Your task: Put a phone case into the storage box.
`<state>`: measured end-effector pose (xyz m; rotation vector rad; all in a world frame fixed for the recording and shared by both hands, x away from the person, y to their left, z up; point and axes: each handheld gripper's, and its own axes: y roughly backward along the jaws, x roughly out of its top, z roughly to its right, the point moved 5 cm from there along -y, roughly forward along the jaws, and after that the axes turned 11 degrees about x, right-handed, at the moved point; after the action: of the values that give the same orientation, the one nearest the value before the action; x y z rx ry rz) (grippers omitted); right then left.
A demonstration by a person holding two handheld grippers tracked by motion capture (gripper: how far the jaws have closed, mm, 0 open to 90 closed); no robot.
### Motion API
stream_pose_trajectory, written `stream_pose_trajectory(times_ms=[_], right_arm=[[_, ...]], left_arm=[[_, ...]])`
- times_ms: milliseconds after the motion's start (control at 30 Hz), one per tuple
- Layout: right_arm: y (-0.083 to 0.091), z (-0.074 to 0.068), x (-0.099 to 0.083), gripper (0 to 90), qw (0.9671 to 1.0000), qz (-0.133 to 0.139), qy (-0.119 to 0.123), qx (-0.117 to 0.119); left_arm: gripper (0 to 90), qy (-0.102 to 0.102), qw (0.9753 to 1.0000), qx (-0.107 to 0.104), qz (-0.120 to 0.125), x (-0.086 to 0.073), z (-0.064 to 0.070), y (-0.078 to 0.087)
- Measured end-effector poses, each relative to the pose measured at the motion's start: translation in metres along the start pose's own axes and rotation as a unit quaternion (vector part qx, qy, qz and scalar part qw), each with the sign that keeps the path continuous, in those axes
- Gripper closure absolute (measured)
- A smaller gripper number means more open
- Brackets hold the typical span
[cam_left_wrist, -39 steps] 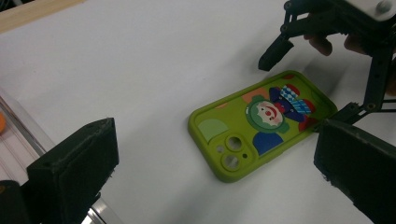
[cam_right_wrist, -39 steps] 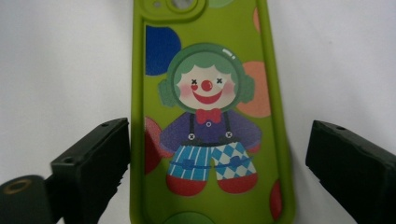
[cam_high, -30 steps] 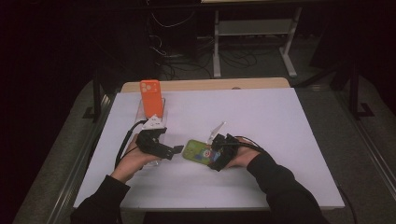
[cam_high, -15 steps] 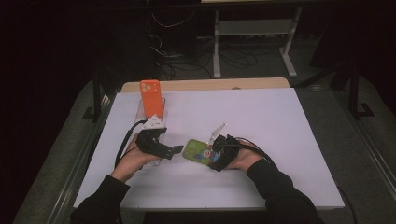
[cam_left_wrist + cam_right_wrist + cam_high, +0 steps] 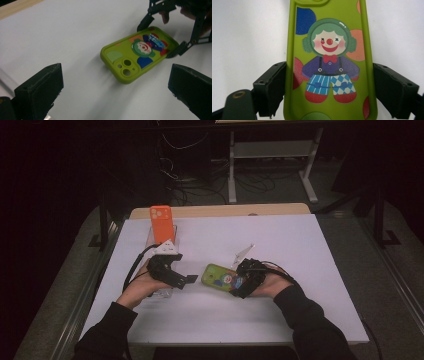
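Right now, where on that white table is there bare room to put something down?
The far right of the white table, beyond the green clown phone case, is bare, and so is the near strip in front of both forearms. It is crowded mid-left: the orange phone, the left gripper and the right gripper, its jaws around the case, sit close together.

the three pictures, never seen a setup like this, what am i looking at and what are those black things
A person sits at a white table, holding a black two-jaw tool in each hand. The high view looks down from above; the other two come from cameras riding on each tool, so the black blocks at their bottom edges are that tool's own jaws. The right tool has its jaws on either side of a green phone case printed with a clown, at its long edges. The left tool is open, holding nothing, pointing at the case. An orange phone lies farther back.
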<state>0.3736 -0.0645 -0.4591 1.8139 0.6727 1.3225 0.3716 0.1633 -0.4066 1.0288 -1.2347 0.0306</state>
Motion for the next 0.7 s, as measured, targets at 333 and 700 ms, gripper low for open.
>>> stream_pose_trajectory(times_ms=[333, 700], right_arm=[[0.042, 0.003, -0.002, 15.4, 0.9993, -0.008, 0.036, 0.008], [0.061, -0.007, 0.002, 15.4, 0.9956, -0.014, 0.080, 0.047]], left_arm=[[0.0, -0.078, 0.9953, -0.057, 0.007, 0.016, 0.014, -0.009], [0.0, -0.146, 0.9825, -0.115, 0.001, 0.043, 0.035, -0.013]])
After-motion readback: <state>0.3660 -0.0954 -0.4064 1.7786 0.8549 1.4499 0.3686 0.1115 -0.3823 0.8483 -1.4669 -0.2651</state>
